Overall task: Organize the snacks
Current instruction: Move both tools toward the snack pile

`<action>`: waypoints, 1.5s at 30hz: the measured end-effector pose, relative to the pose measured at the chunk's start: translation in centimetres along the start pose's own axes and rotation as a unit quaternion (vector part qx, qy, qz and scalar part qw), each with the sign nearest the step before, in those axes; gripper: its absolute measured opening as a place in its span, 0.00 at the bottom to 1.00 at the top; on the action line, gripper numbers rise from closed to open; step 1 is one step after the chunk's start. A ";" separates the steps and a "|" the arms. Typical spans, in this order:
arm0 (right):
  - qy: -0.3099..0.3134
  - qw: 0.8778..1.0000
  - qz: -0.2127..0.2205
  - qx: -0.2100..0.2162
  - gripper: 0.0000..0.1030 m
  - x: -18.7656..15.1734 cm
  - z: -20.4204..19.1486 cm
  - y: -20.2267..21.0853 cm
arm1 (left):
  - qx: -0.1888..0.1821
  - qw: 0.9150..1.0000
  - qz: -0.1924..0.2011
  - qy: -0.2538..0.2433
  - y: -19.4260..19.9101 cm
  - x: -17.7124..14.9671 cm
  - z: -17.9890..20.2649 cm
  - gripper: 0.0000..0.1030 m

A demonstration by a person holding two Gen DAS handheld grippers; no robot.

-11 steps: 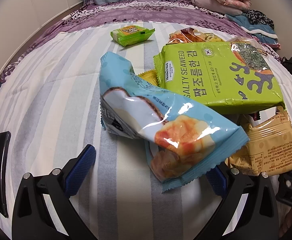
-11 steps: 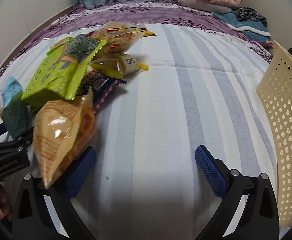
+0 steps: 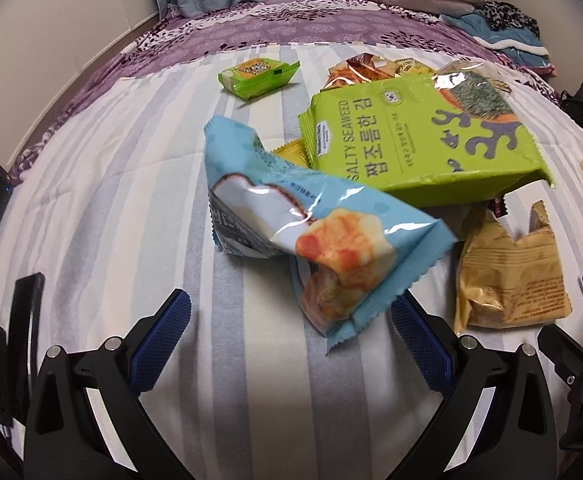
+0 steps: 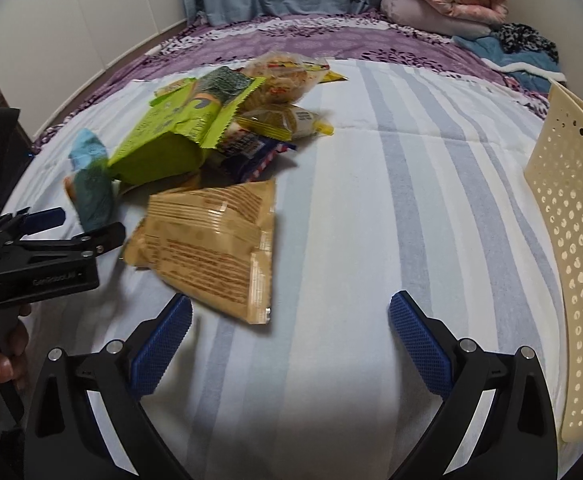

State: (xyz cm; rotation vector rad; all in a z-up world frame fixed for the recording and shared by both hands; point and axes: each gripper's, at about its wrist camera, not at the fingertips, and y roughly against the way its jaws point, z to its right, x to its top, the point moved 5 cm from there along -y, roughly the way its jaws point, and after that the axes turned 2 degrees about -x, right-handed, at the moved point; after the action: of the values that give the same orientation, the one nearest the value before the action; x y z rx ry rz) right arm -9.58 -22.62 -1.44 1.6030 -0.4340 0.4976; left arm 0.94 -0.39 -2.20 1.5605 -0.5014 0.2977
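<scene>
Now both my grippers — left gripper (image 3: pixel 291 344) and right gripper (image 4: pixel 291 340) — gape wide, grasping nothing, over the striped bedspread (image 4: pixel 391 200): one blue snack bag (image 3: pixel 291 232), one green seaweed pack (image 3: pixel 419 140), one tan packet (image 4: pixel 215 248) — one cream basket (image 4: pixel 571 260) at right.

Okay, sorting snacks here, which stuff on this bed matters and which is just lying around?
For the job:
light blue snack bag
green seaweed packet
tan crinkly snack bag
small green packet
cream perforated plastic basket

Lying about:
folded blankets
blue clothes heap
</scene>
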 end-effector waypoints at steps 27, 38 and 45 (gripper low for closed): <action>-0.013 1.000 0.017 0.001 0.95 3.7 -3.3 -0.6 | -0.036 0.999 0.031 -0.001 3.5 1.3 -1.7 0.98; -0.009 1.000 0.021 0.012 0.95 3.6 -3.1 0.0 | -0.050 0.998 0.032 0.005 4.9 0.6 -3.4 0.98; -0.013 0.999 0.009 0.031 0.95 3.3 -3.4 -0.8 | -0.074 0.997 0.017 0.028 5.2 -0.7 -4.9 0.98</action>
State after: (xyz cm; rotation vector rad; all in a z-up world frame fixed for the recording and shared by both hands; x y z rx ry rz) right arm -6.57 -19.08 -0.02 1.6676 -0.4560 0.5080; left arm -1.63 4.55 2.24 1.3975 -0.4949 0.3231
